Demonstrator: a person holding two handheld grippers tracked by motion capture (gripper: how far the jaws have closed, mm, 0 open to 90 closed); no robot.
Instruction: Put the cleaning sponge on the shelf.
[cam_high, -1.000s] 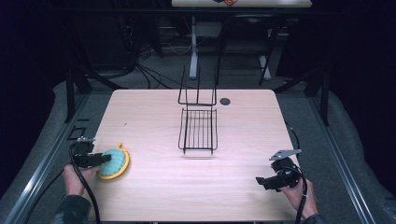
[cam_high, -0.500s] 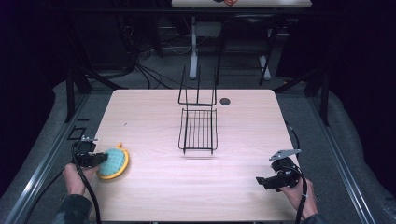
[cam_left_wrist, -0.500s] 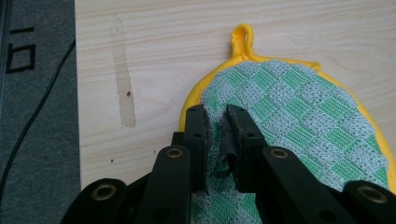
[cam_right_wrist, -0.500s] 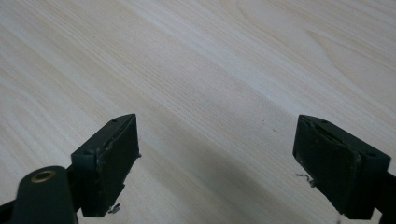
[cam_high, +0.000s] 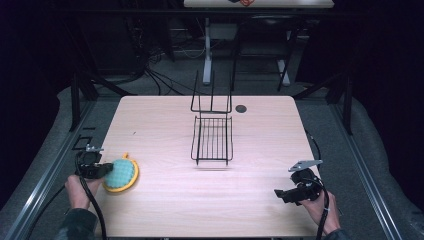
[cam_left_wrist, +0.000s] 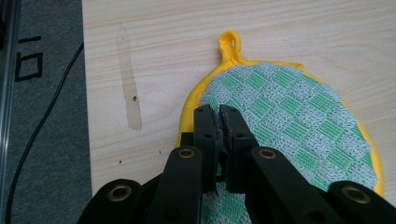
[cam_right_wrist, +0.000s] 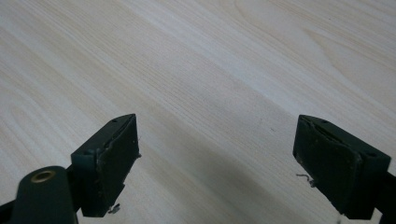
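1. Dark room all round, with cables and stand legs on the floor beyond the far edge. Pale wood table (cam_high: 165, 125) takes up the middle of the high view.
2. Black wire rack (cam_high: 212, 137) sits at the middle of the table toward the far edge, its tall back frame upright on the far side and its tray running toward the person. Small dark disc (cam_high: 241, 108) lies just beside it, nearer the far right corner.
3. Pot holder (cam_left_wrist: 299, 126), round, green-and-white check face with a yellow border, lies flat near the table's left edge, toward the near left corner. Well apart from the rack.
4. Its yellow hanging loop (cam_left_wrist: 229, 42) points toward the far edge; loop to opposite rim is the only long axis it has, running roughly near-to-far.
5. Left gripper (cam_left_wrist: 218, 116) comes in from the left edge; jaws pressed together on the pot holder's left rim, cloth pinched between them. Likely an edge grip because the flat pad offers nothing else to catch.
6. Right gripper (cam_right_wrist: 217, 154) hovers low near the near right corner, jaws spread wide, nothing between them but bare wood. Seems parked out of the way.
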